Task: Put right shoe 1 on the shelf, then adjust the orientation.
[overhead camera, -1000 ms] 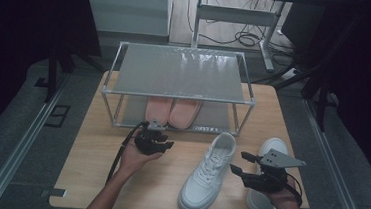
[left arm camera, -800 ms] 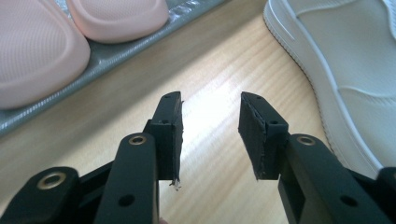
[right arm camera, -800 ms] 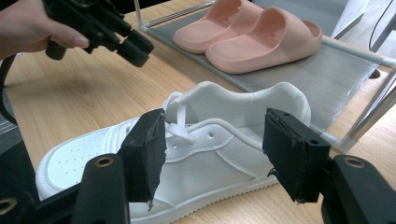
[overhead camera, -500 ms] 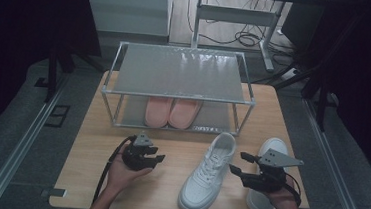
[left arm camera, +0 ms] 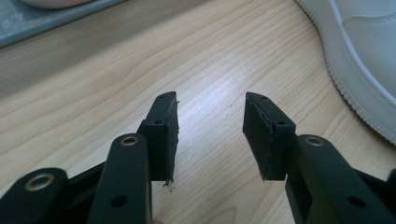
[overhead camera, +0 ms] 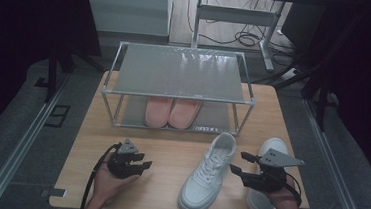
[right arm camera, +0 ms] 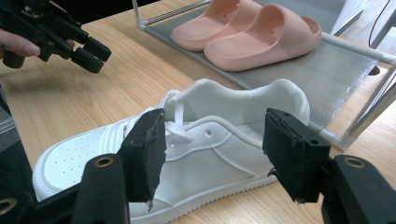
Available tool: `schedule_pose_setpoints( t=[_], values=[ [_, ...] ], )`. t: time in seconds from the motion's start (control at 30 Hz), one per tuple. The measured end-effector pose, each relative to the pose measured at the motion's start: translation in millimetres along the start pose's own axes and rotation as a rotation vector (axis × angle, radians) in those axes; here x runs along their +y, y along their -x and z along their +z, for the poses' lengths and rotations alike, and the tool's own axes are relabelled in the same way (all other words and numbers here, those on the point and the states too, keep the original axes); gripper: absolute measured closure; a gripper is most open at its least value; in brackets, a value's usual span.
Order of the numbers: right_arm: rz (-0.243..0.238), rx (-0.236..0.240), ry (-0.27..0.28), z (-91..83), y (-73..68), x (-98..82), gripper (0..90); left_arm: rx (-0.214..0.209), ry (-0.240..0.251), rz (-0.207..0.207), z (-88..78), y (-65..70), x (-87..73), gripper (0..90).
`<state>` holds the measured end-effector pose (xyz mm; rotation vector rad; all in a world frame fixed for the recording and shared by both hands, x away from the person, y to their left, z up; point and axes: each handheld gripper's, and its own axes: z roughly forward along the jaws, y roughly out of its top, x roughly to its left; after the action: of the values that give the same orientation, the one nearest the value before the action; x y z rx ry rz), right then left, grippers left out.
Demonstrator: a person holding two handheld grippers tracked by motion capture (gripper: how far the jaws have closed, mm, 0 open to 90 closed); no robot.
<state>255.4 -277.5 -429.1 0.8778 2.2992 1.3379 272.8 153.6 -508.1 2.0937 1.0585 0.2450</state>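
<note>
The left gripper (overhead camera: 141, 166) has just been spreading its jaws, with bare table (left arm camera: 93, 93) between them. The sneaker (overhead camera: 208, 174) lies right of it, ahead of the right gripper (overhead camera: 239, 164), whose jaws gape empty. Best to square them across the heel collar before closing.

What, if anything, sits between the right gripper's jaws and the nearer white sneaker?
Nothing visible. The right gripper stands open, facing the side of the white sneaker, with no object between them. The left gripper hangs apart over bare table, jaws just opened, empty.
</note>
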Motion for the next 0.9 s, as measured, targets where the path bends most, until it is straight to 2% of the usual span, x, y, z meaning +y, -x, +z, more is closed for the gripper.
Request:
schedule_pose_setpoints(
  t=[0.23, 0.37, 0.5, 0.63, 0.7, 0.8, 0.9],
  values=[
    [-0.017, -0.007, -0.003, -4.3, -0.5, 2.5, 42.5, -0.012, 0.01, -0.018, -6.1, -1.7, -1.3, 53.8],
    [-0.007, -0.025, -0.007, -4.8, 3.1, 3.7, 43.7, -0.021, 0.011, -0.008, -5.4, 0.9, 0.5, 53.5],
    [-0.017, -0.035, -0.052, -3.6, 5.3, 4.7, 44.3, -0.015, 0.015, -0.008, -3.4, 1.8, 0.0, 53.6],
    [-0.024, -0.039, -0.096, -3.9, 8.5, 7.8, 49.2, -0.016, 0.015, -0.016, -2.4, 0.9, 0.1, 53.4],
    [-0.032, -0.027, -0.113, -3.6, 7.2, 8.5, 53.0, -0.014, 0.013, -0.016, -2.6, 1.1, 0.0, 53.3],
    [-0.054, 0.004, -0.13, -3.0, -2.1, 5.6, 62.9, -0.017, 0.018, -0.019, -4.7, 1.0, -0.1, 53.2],
    [-0.062, 0.072, -0.134, -3.7, -15.9, -0.4, 71.6, -0.019, 0.023, -0.025, -5.9, 0.1, -0.2, 53.2]
  ],
)
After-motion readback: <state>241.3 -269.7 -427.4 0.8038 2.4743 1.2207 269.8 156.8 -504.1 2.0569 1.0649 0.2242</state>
